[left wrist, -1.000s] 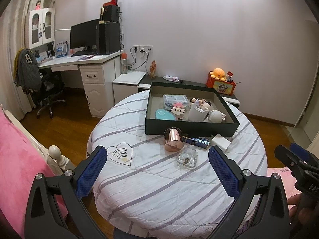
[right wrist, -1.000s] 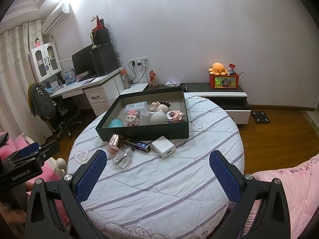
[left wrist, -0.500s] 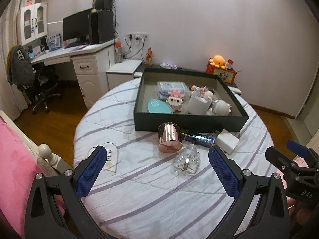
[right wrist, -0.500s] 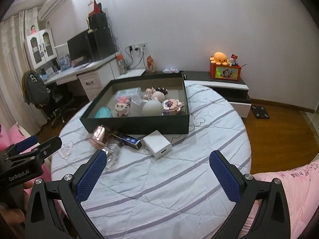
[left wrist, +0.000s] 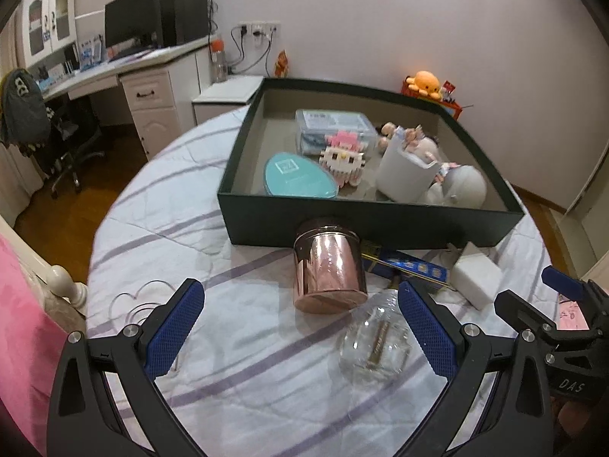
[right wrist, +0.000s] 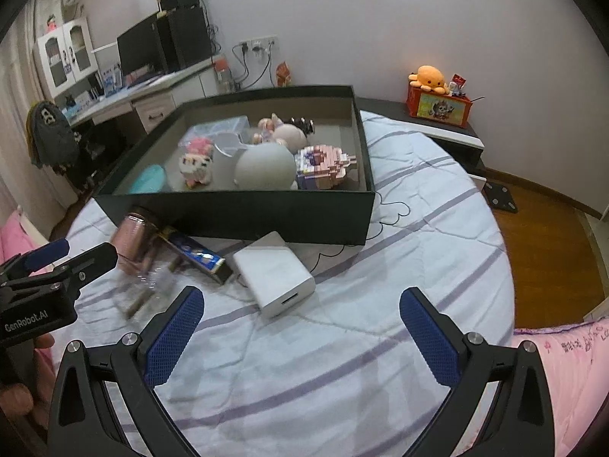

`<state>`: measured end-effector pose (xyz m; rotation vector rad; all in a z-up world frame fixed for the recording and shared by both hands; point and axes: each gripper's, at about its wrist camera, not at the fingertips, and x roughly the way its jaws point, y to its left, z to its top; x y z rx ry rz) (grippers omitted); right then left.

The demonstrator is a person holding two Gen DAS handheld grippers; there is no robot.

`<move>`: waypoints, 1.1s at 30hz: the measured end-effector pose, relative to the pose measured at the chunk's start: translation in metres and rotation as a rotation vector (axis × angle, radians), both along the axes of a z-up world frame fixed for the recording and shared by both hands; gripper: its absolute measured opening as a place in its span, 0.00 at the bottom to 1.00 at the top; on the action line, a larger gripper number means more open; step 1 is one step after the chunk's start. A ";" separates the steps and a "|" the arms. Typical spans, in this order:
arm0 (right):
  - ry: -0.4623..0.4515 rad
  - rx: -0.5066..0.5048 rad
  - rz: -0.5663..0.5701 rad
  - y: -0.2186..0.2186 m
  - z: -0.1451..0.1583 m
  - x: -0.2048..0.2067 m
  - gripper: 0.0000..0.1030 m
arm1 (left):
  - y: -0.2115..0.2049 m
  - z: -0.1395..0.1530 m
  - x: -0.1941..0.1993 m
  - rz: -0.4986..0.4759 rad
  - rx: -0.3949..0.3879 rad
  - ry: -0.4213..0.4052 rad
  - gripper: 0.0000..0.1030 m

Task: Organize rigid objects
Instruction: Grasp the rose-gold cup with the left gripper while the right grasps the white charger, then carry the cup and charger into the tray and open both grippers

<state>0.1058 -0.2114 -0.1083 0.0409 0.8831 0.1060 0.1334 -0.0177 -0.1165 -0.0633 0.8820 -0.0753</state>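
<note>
A dark green box (left wrist: 380, 224) (right wrist: 266, 213) on the round table holds a teal oval case (left wrist: 298, 177), a pink block figure (left wrist: 342, 158), a grey cup (left wrist: 409, 177) and several toys. In front of it lie a rose-gold can (left wrist: 327, 270) (right wrist: 131, 236), a clear glass bottle (left wrist: 375, 346), a blue wrapped bar (left wrist: 407, 266) (right wrist: 198, 255) and a white charger block (left wrist: 475, 280) (right wrist: 276, 272). My left gripper (left wrist: 300, 323) is open just short of the can and bottle. Nearer the table's edge, my right gripper (right wrist: 300, 329) is open, just short of the charger block.
A clear heart-shaped stand (left wrist: 141, 302) lies at the table's left edge. A pink bed (left wrist: 23, 327) borders the table on the left, pink bedding (right wrist: 563, 365) on the right. A desk with monitor (left wrist: 133, 26) and a chair (left wrist: 45, 129) stand behind.
Both grippers have moved forward and lower toward the table. The can, bottle and charger block now sit much closer to the fingers. Both stay open.
</note>
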 end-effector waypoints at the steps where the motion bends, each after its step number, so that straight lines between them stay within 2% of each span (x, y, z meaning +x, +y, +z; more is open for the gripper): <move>1: 0.007 -0.006 0.005 0.001 -0.002 0.003 1.00 | 0.000 -0.004 0.004 0.000 -0.002 0.011 0.99; 5: 0.039 -0.019 0.016 0.001 -0.015 0.016 1.00 | 0.001 -0.014 0.015 0.002 -0.015 0.043 0.96; 11: 0.073 -0.025 0.029 0.001 -0.032 0.030 0.91 | 0.002 -0.029 0.030 -0.011 -0.051 0.088 0.77; 12: 0.076 -0.025 0.033 0.002 -0.034 0.032 0.90 | 0.001 -0.029 0.031 -0.014 -0.044 0.087 0.71; 17: 0.071 -0.045 0.059 0.008 -0.037 0.036 0.87 | -0.006 -0.031 0.037 -0.037 -0.024 0.084 0.58; 20: 0.066 -0.057 0.085 0.013 -0.038 0.039 0.80 | -0.010 -0.031 0.037 -0.053 -0.029 0.082 0.46; 26: 0.052 -0.039 0.143 0.022 -0.034 0.034 0.49 | -0.006 -0.030 0.032 -0.047 -0.056 0.077 0.46; 30: 0.055 -0.014 0.136 0.019 -0.032 0.028 0.42 | -0.003 -0.028 0.026 -0.045 -0.065 0.073 0.46; 33: 0.057 0.011 0.125 0.018 -0.030 0.023 0.42 | 0.001 -0.025 0.019 -0.040 -0.070 0.068 0.46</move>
